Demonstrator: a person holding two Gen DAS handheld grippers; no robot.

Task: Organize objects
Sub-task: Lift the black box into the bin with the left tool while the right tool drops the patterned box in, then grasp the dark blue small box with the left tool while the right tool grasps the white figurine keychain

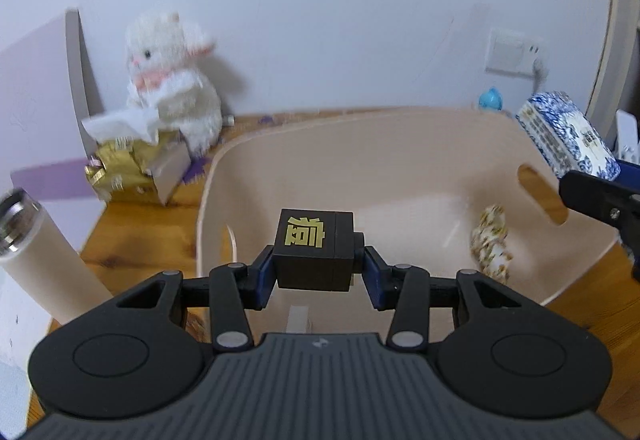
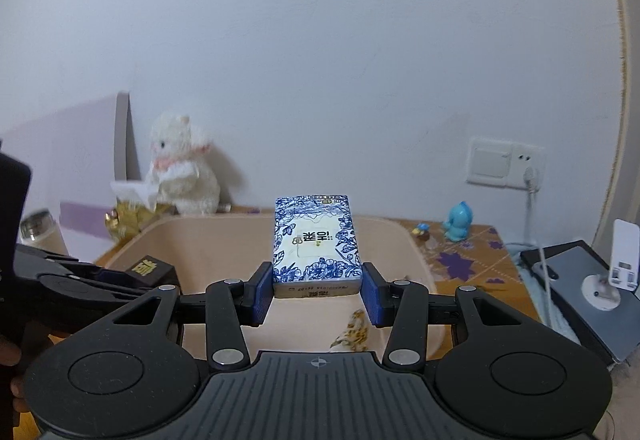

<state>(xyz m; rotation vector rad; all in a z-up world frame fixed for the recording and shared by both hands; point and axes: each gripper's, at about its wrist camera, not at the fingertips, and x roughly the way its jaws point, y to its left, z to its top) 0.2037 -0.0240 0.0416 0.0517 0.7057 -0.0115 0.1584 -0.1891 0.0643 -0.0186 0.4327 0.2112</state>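
- Left wrist view: the left gripper [image 1: 320, 270] has its blue-padded jaws pressed on the two sides of a small black box [image 1: 314, 250], a matte, hard-edged cube with a gold character on its near face. It is held in the air above the beige bin [image 1: 360, 160], which suggests it is about to be dropped in.
- The bin is smooth plastic with rounded corners and a slot handle in its right wall. A crumpled white-and-gold patterned wrapper [image 1: 492, 244] already lies on its floor at the right.
- Far left on the wooden table [image 1: 132, 228] sit a fluffy white plush toy [image 1: 172, 80], a shiny gold tissue pack [image 1: 132, 168] with soft white paper pulled out, and, nearer, a cream flask [image 1: 44, 260] with a steel rim. These are outside the bin and, I judge, yet to be sorted.
- At the right edge the blue-and-white pack [image 1: 568, 134] comes in over the bin's rim, carried by the other tool.
- Right wrist view: the right gripper [image 2: 318, 288] clamps its jaws on the near end of the blue-and-white pack [image 2: 316, 244], a flat, glossy, porcelain-patterned rectangle, held level above the beige bin [image 2: 400, 236].
- The left gripper [image 2: 96, 280] and its black box [image 2: 152, 268] hang low over the bin at the left; both items look ready for release.
- Far right on the table stands a small glossy blue figurine [image 2: 458, 220], well apart from the bin.
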